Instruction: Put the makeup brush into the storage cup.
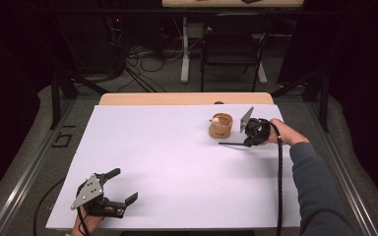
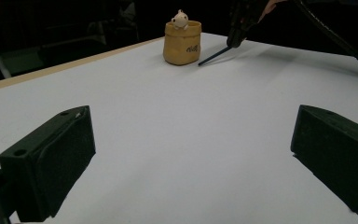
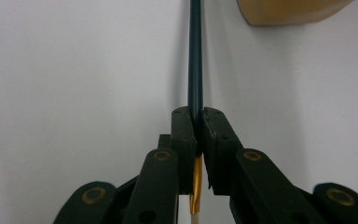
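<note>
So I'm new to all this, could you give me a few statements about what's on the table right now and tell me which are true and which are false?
1. The right gripper is shut on a thin dark pen. True.
2. The left gripper holds the yellow pot. False: its jaws stand open with nothing between them, near the table's front edge.
3. A small pale figure sits in the top of the yellow pot. True.
4. The pen stands upright inside the pot. False: it lies low over the white table, beside the pot.
5. The two grippers touch each other. False: they are far apart.
</note>
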Action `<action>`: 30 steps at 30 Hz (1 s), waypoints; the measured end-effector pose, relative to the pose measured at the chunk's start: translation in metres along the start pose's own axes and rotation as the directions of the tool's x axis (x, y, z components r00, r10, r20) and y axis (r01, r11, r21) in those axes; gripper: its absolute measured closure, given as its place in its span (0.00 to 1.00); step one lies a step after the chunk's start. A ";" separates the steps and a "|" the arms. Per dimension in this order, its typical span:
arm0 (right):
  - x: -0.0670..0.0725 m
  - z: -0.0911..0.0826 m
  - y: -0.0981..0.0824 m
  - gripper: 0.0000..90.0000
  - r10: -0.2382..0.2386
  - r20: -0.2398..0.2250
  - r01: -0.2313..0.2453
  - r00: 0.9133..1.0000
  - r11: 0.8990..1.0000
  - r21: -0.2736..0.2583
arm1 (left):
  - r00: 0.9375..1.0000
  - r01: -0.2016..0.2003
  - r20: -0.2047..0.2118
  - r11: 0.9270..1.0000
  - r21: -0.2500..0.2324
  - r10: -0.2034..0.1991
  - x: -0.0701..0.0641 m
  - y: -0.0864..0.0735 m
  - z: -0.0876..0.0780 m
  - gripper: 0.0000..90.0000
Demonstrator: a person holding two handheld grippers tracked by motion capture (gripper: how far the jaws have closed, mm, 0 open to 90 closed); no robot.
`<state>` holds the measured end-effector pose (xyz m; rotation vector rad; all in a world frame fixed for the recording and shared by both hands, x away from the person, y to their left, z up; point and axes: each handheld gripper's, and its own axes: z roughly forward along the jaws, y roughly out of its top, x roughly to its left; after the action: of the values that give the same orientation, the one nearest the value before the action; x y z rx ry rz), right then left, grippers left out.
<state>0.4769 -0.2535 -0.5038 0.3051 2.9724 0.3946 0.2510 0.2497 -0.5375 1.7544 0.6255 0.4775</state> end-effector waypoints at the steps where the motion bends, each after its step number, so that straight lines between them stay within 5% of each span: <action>1: 0.002 0.000 0.001 0.93 0.001 0.005 -0.001 1.000 1.000 -0.013 | 1.000 0.000 0.000 1.000 0.000 0.000 0.000 0.000 0.000 0.00; 5: 0.006 -0.009 0.005 0.93 -0.016 0.001 0.016 1.000 1.000 0.010 | 1.000 -0.001 0.000 1.000 -0.001 0.001 0.000 0.000 0.000 0.00; 7: 0.010 -0.007 0.003 0.93 -0.014 0.031 0.017 0.999 0.996 -0.091 | 1.000 -0.001 -0.001 1.000 0.000 0.001 0.000 0.000 0.000 0.00; 11: 0.012 -0.020 0.005 0.93 -0.025 -0.008 0.025 1.000 1.000 -0.004 | 1.000 0.000 -0.002 1.000 0.000 0.000 0.000 0.000 0.001 0.00; 12: 0.015 -0.012 0.002 0.93 -0.008 0.034 0.013 0.999 0.990 -0.139 | 1.000 0.001 -0.006 1.000 -0.001 -0.001 0.000 0.000 0.001 0.00; 13: 0.015 -0.022 0.004 0.93 -0.024 0.002 0.024 1.000 0.999 -0.030 | 1.000 0.001 -0.006 1.000 -0.001 -0.001 0.000 0.000 0.001 0.00; 14: 0.015 -0.025 0.005 0.93 -0.031 -0.006 0.031 1.000 0.999 -0.016 | 1.000 0.001 -0.006 1.000 0.000 -0.001 0.000 0.000 0.001 0.00; 18: 0.022 -0.027 0.005 0.93 -0.050 0.022 0.052 0.999 0.995 -0.086 | 1.000 -0.001 -0.006 1.000 0.002 0.001 0.000 0.000 0.002 0.00; 30: 0.048 -0.038 0.015 0.93 -0.115 0.032 0.117 0.993 0.991 -0.066 | 1.000 -0.005 0.000 1.000 0.019 0.005 -0.001 0.001 0.004 0.00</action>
<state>0.4270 -0.2382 -0.4685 0.1291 2.9241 0.4723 0.2527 0.2456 -0.5380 1.7739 0.6278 0.4762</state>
